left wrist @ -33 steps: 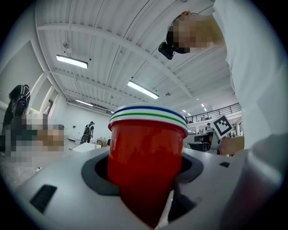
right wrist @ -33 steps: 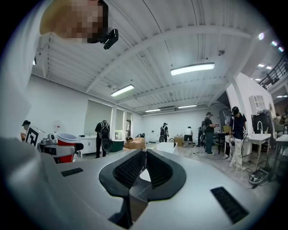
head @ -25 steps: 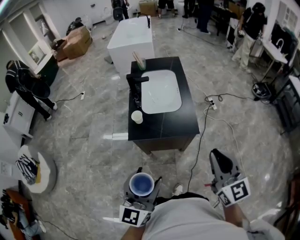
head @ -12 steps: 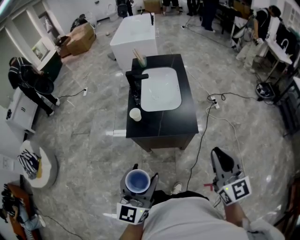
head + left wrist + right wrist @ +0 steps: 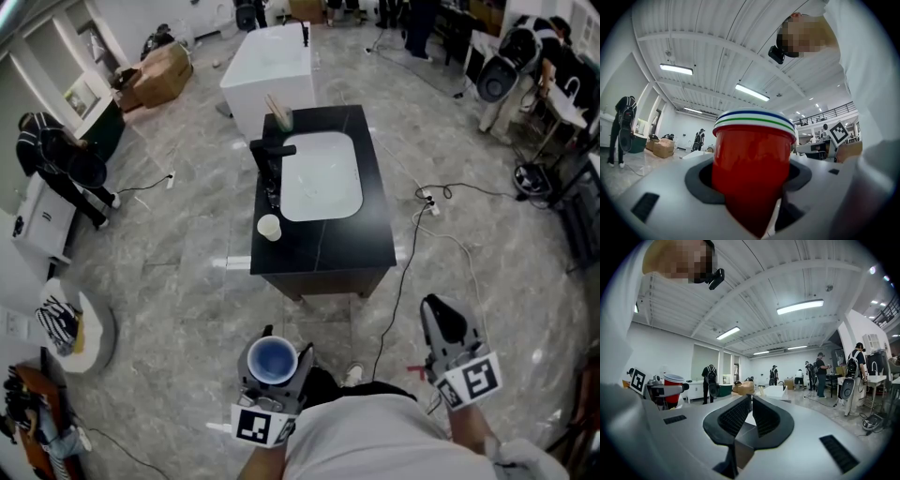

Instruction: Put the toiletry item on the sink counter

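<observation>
The left claw (image 5: 279, 352) is partly open and grips a round red cup (image 5: 752, 159). The cup looks like smooth plastic and has a white rim with blue and green stripes. I think this is the carrying step, because the cup is well apart from the shiny black bench (image 5: 361, 248). Next, step closer and set the cup on a flat bare spot beside the white sink (image 5: 321, 178). The right claw (image 5: 751, 401) is closed and holds nothing.

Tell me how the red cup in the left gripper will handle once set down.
The red cup narrows toward its base, so it probably tips easily. It looks empty and plastic, so likely light and squashable.
</observation>
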{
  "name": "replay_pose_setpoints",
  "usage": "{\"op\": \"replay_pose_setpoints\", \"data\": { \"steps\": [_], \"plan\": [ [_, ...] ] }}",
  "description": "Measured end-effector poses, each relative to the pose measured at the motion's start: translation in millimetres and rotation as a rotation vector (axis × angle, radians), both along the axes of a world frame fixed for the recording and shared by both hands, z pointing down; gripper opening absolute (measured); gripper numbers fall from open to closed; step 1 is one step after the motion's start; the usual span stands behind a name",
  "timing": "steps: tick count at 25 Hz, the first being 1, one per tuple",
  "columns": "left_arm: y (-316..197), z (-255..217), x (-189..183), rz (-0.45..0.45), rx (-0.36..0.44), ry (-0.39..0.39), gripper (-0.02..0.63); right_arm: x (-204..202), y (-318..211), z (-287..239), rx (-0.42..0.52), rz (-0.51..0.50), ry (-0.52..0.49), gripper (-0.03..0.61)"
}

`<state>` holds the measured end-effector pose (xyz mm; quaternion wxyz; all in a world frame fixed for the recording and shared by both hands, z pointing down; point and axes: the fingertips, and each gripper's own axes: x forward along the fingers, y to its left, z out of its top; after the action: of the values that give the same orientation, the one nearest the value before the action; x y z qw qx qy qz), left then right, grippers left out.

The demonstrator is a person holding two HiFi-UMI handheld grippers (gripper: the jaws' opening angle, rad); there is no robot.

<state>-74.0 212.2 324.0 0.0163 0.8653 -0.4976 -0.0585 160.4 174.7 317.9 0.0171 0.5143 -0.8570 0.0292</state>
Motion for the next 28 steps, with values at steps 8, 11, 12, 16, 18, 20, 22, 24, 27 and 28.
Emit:
{"op": "replay_pose_setpoints", "data": {
  "steps": [8,11,12,16,18,20,22,24,27,28],
  "plan": [
    [-16.9,6.8,-7.9,0.026,-0.017,-0.002,0.298,-7.7,-11.6,9.0,-0.025,0.025,0.000,0.051],
    [-31.8,13.9,-16.0,0.035,-0.028,0.000,0.298,-14.8,-23.3,7.6,-0.020,0.041,-0.004,0.051],
    [-36.6,13.6,-18.1,0.041,-0.028,-0.004,0.298,-17.5,-25.7,6.0,-0.022,0.046,-0.011,0.052],
    [-57.6,8.0,-24.0,0.054,-0.011,-0.003,0.298,-24.9,-37.3,3.5,-0.025,0.049,0.005,0.051],
    [-65.2,7.1,-26.2,0.062,-0.013,0.010,0.298,-24.2,-44.1,4.3,-0.035,0.063,-0.004,0.051],
    [-73.2,7.3,-28.0,0.075,-0.008,0.002,0.298,-26.8,-51.8,3.3,-0.033,0.072,-0.009,0.051],
    [-82.4,8.8,-29.5,0.083,-0.009,0.001,0.298,-31.2,-58.0,4.3,-0.032,0.074,-0.005,0.051],
    [-90.6,11.6,-30.0,0.090,-0.015,0.004,0.298,-33.2,-62.7,7.0,-0.038,0.079,-0.003,0.051],
    [-103.7,15.5,-29.8,0.109,-0.023,0.001,0.298,-32.7,-71.1,8.9,-0.046,0.098,0.001,0.051],
    [-108.7,16.4,-29.9,0.115,-0.024,0.002,0.298,-32.4,-74.3,8.9,-0.048,0.104,0.003,0.051]
  ]
}}
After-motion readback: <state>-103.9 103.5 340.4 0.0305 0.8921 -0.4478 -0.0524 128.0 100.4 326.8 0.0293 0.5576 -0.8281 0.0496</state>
